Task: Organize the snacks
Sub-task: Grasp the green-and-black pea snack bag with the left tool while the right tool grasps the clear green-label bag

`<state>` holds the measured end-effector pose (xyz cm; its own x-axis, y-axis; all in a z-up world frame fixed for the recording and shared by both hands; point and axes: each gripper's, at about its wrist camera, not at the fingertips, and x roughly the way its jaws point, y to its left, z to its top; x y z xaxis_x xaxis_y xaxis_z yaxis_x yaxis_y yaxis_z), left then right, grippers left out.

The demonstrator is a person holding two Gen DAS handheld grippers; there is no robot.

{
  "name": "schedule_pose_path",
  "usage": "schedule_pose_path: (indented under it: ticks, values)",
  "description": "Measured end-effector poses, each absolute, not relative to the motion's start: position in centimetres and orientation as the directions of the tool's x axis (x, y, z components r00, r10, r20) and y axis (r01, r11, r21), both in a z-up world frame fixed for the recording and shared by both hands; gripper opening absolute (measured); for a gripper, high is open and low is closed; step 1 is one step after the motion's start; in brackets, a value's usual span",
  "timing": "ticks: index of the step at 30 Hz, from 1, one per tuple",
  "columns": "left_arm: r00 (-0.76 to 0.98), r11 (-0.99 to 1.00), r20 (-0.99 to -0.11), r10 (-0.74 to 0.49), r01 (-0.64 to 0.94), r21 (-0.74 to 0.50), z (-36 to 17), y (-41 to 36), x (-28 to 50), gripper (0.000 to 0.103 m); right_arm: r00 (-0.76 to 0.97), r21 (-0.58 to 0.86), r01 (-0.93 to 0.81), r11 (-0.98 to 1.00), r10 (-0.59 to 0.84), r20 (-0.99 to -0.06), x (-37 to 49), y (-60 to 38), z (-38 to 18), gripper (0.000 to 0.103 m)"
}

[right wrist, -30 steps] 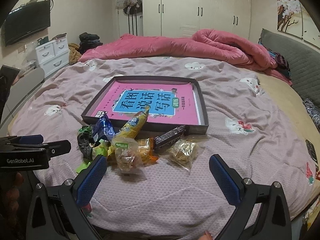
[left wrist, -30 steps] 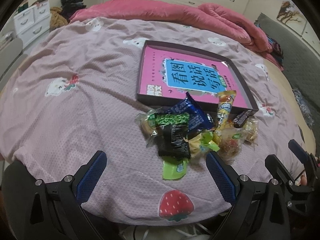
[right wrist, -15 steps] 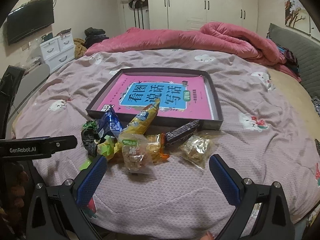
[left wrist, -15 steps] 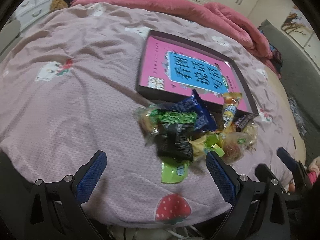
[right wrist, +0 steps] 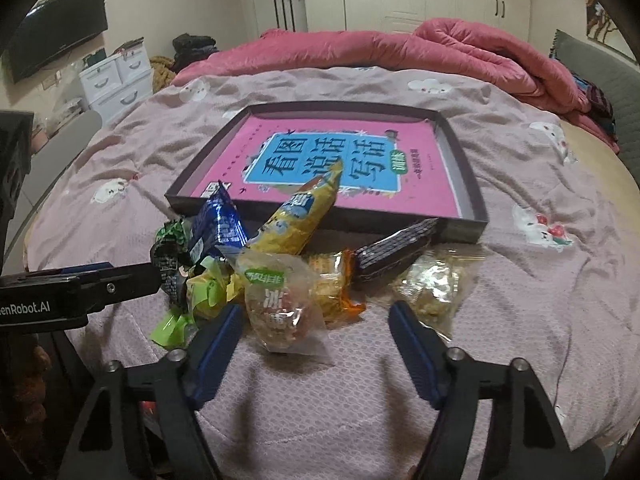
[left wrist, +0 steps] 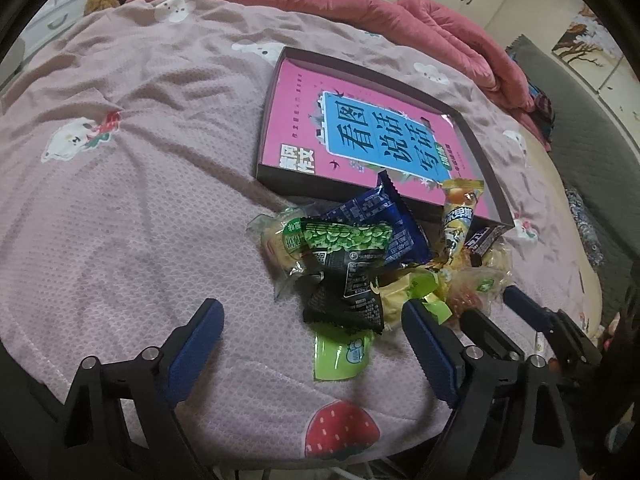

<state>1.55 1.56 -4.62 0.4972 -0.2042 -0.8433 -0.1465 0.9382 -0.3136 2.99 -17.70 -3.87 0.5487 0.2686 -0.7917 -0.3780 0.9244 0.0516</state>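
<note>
A heap of snack packets lies on the pink bedspread in front of a dark shallow box point(left wrist: 288, 182) point(right wrist: 460, 226) with a pink book in it. My left gripper point(left wrist: 312, 340) hangs low over the near side of the heap, jaws closing; a black and green pea packet point(left wrist: 348, 276) and a green jelly packet point(left wrist: 344, 354) lie between its fingers, untouched by the pads. My right gripper point(right wrist: 316, 340) is also closing, with a clear packet with a green label point(right wrist: 280, 304) between its fingers, pads apart from it. A yellow packet point(right wrist: 304, 216) leans on the box rim.
A blue packet point(right wrist: 220, 220), a dark chocolate bar point(right wrist: 396, 252), an orange packet point(right wrist: 332, 284) and a clear popcorn packet point(right wrist: 432, 284) share the heap. A rumpled pink quilt point(right wrist: 400, 52) lies at the far end of the bed. White drawers point(right wrist: 116, 80) stand left.
Both grippers have sunk and come closer to the snack heap. The jaws of each have narrowed. The snacks and box have not moved.
</note>
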Motion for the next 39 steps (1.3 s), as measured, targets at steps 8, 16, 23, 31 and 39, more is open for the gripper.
schedule_pose_path:
  ticks: [8, 16, 23, 31, 39]
  values:
    - [0.468, 0.932, -0.850, -0.241, -0.133, -0.337, -5.5, 1.4, 2.4, 0.066, 0.524, 0.071, -0.415, 0.907, 0.302, -0.797, 3.2, -16.8, -4.6, 0.040]
    - [0.466, 0.929, -0.845, -0.261, -0.118, -0.352, -6.1, 1.0, 3.1, 0.066, 0.540, 0.094, -0.413, 0.906, 0.327, -0.775, 3.2, -17.4, -4.0, 0.038]
    - [0.467, 0.919, -0.836, -0.287, -0.111, -0.377, -6.3, 1.2, 3.6, 0.060, 0.554, 0.088, -0.421, 0.903, 0.332, -0.764, 3.1, -17.4, -3.6, 0.038]
    - [0.457, 0.884, -0.818, -0.349, -0.129, -0.449, -7.1, 2.1, 4.4, 0.059, 0.556, 0.089, -0.417, 0.904, 0.332, -0.762, 3.2, -17.5, -3.5, 0.038]
    - [0.460, 0.867, -0.797, -0.392, -0.103, -0.487, -7.1, 2.2, 4.8, 0.042, 0.563, 0.090, -0.411, 0.907, 0.329, -0.758, 3.2, -17.8, -3.4, 0.037]
